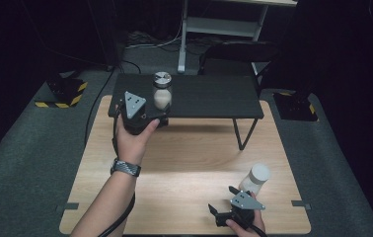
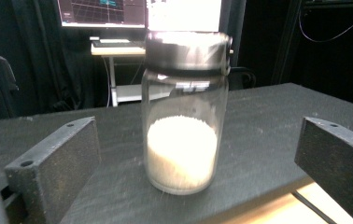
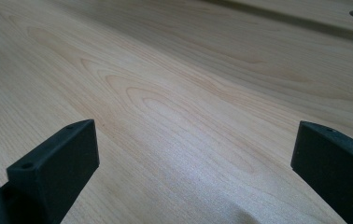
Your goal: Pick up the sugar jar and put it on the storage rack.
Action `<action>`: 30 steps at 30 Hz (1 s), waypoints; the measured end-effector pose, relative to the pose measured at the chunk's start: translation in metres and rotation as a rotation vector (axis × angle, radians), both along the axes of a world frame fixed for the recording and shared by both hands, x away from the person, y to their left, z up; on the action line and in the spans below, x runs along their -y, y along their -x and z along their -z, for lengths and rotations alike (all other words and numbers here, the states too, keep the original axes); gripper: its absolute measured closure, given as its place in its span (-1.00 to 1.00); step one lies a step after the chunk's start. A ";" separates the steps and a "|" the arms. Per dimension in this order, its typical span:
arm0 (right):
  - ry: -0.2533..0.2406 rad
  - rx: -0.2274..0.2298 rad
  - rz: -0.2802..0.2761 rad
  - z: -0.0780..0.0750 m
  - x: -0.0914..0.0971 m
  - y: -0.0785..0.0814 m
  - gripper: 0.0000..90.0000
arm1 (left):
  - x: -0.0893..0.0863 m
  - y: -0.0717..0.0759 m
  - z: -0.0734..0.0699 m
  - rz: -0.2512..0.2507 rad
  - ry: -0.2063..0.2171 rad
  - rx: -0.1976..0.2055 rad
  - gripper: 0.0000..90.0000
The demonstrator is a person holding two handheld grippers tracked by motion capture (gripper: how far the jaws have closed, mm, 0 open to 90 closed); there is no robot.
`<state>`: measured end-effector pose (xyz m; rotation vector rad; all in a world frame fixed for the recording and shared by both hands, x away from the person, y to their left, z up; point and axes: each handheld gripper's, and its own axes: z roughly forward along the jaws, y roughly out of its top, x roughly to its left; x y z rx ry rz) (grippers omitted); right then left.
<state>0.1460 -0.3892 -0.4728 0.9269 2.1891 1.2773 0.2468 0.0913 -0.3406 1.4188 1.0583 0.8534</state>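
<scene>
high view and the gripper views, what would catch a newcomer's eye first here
A glass jar part full of white grains, with a metal lid, stands upright on the black shelf, between the left gripper's wide-open jaws. A white-lidded jar stands on the wooden table beside the open right gripper.

Black two-jaw left gripper [image 1: 147, 116], grey three-cornered plate with screw holes, black woven wristband [image 1: 125, 168] behind it, matching right gripper [image 1: 224, 213], trailing black cable.

Lidded jar [image 1: 162, 91] sat on the small raised shelf [image 1: 214, 96], frame's upper middle; another jar [image 1: 255, 178] on the table [image 1: 189, 158], lower right.
</scene>
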 end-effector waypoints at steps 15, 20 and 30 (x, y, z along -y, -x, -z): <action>0.005 0.006 0.000 0.000 -0.001 0.001 -0.99 | -0.017 0.029 0.037 0.026 0.007 -0.008 -0.99; 0.007 0.006 0.000 0.000 -0.001 0.001 -0.99 | -0.021 0.040 0.049 0.045 -0.002 -0.009 -0.99; 0.009 0.007 0.001 0.000 -0.002 0.002 -0.99 | -0.026 0.062 0.073 0.066 0.007 -0.028 -0.99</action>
